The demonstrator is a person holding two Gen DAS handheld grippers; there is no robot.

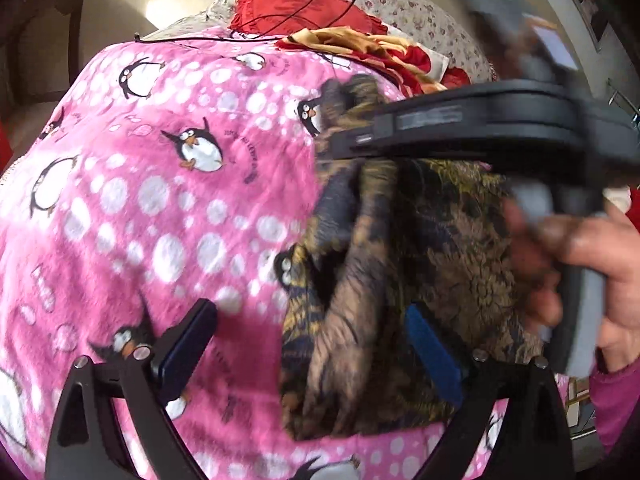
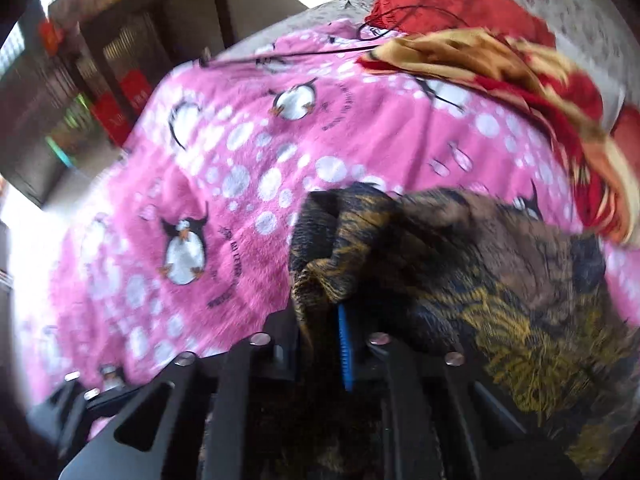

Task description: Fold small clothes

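A dark brown garment with gold and navy print (image 1: 420, 240) lies bunched on the pink penguin blanket (image 1: 160, 208). My left gripper (image 1: 310, 350) stands wide open: its left finger is over the blanket, its blue-padded right finger (image 1: 432, 356) is over the garment, and the garment's left edge lies between them untouched. In the right wrist view my right gripper (image 2: 318, 324) is shut on a fold at the garment's (image 2: 460, 260) left edge. The cloth is pinched beside the blue pad (image 2: 345, 344). A hand (image 1: 592, 264) holds the right tool's black frame (image 1: 460, 120) above the garment.
A red-and-gold cloth heap (image 1: 360, 46) (image 2: 520, 80) sits at the blanket's far side. Behind it lie a red frilled cushion (image 1: 296, 0) and a floral sheet (image 1: 420, 8). A thin black cable (image 1: 240, 38) crosses the far edge. Dark cabinets (image 2: 100, 60) stand beyond the bed's left side.
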